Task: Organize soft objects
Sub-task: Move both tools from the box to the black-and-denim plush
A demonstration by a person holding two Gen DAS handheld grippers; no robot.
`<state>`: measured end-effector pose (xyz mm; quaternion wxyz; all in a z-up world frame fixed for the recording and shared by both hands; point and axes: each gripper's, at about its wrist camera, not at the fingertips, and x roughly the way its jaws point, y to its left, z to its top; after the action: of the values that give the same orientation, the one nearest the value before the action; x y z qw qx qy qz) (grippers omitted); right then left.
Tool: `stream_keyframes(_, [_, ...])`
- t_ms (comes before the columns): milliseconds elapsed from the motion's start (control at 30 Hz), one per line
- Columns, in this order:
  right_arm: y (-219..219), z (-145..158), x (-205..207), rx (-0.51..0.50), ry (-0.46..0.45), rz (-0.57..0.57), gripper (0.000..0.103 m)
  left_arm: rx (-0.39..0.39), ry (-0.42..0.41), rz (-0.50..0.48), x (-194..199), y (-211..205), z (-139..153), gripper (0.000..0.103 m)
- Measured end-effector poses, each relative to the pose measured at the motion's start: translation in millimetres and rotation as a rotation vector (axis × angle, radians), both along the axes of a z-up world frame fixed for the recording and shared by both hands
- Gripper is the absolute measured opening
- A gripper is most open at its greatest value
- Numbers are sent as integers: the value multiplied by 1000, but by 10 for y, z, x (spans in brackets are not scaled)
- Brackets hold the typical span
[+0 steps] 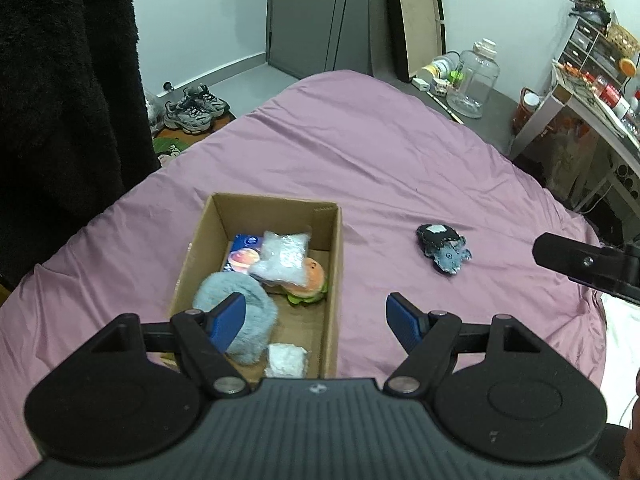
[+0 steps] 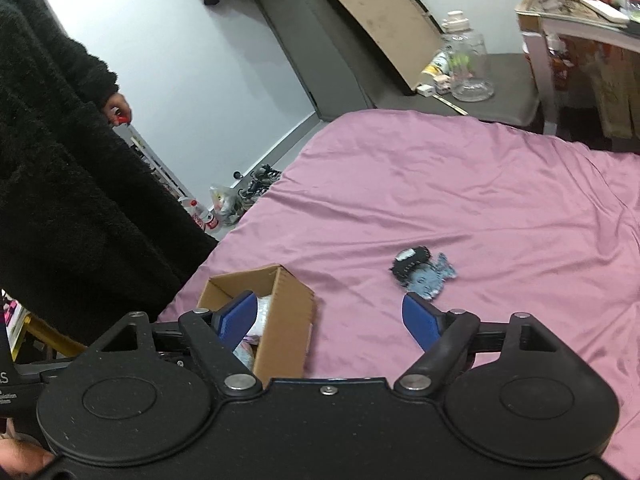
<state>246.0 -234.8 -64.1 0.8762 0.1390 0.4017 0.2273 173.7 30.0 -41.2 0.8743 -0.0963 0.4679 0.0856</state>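
left tool (image 1: pixel 316 320): wide open, empty, over the box (image 1: pixel 334 280) | right tool (image 2: pixel 330 322): wide open, empty | box: on the pink bed (image 1: pixel 400 160), holds a fluffy blue toy (image 1: pixel 256 304) and a burger toy (image 1: pixel 314 284) | small dark toy (image 1: pixel 442 246): on the bed, right of the box, apart from it

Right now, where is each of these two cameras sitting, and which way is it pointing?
Left wrist: sits on the left gripper, looking down over the cardboard box on the pink bed; its open blue-padded fingers show, with the right gripper's tip at the right edge.
Right wrist: sits on the right gripper, facing the bed; its open fingers show.
Both show the box and the small blue-black plush toy.
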Motion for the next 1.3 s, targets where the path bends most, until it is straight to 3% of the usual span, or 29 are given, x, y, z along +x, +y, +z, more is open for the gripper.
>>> stream_keyframes(633, [-898,-427,202,24,56,-116,81,-20,10,12,292,-496,-186,76])
stream_keyframes(1300, [-866,-1116,778,89,194,-131,75,-21,43,-42,1007,-858,-601,76])
